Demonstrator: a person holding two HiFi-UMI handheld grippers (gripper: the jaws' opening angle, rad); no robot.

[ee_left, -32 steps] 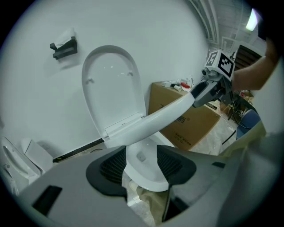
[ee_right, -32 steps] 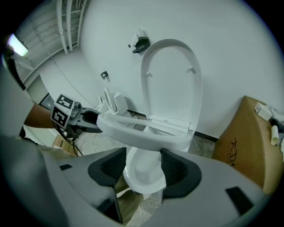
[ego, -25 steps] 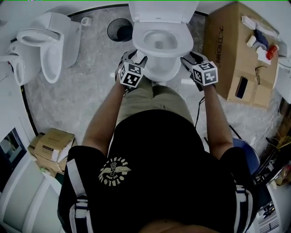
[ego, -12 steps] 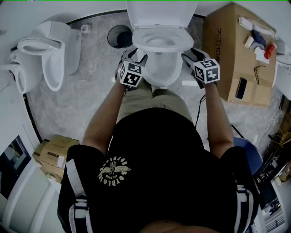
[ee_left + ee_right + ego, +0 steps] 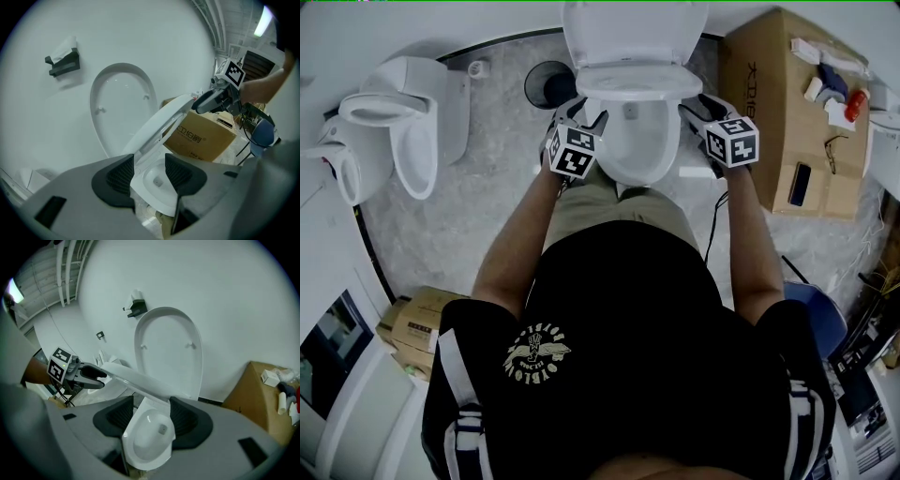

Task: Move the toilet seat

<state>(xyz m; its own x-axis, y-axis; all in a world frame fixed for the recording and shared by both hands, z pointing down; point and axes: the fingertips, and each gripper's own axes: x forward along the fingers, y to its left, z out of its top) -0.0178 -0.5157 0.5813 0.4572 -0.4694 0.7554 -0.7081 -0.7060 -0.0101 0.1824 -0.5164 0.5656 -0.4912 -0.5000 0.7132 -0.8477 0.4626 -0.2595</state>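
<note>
The toilet bowl stands open, with a black bin just beside it. The toilet seat hangs half way up — tilted between the bowl and the raised lid. The left gripper and the right gripper slant down. Each pinches one side of the seat, jaws wide. Grey floor, white wall.
</note>
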